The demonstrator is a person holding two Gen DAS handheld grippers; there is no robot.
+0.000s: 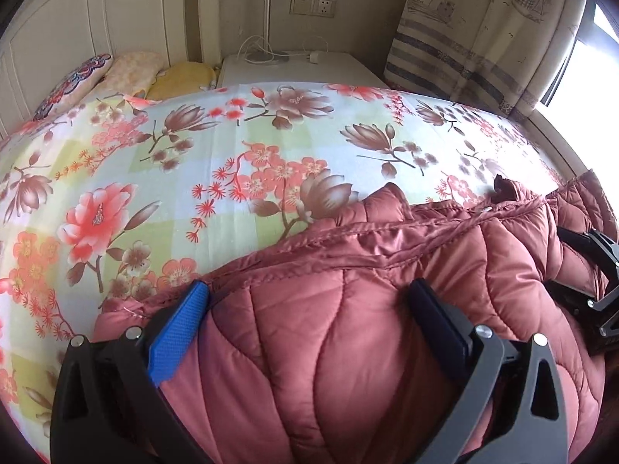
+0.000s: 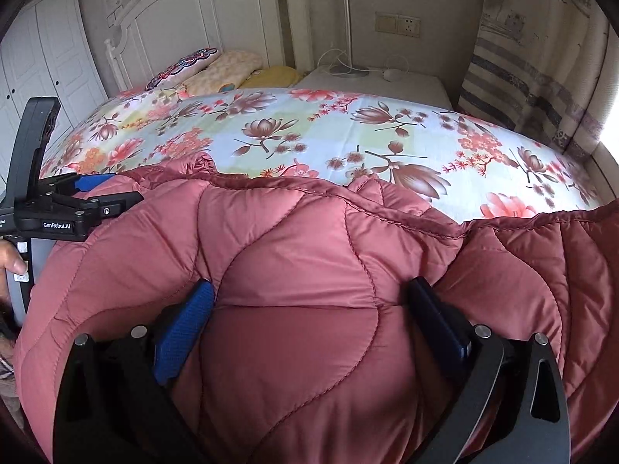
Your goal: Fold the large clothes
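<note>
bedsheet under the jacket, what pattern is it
Pink and brown flowers on pale blue-green checks, clearest in the left wrist view.

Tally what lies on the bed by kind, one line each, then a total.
Quilted red coat: 1
Pillows by the headboard: 3, one embroidered, one pale patterned, one yellow
Total: 4, all on the floral sheet

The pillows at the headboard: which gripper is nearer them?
Left. The pillows lie far left; the left gripper holds the jacket's left part, the right gripper sits further right.
</note>
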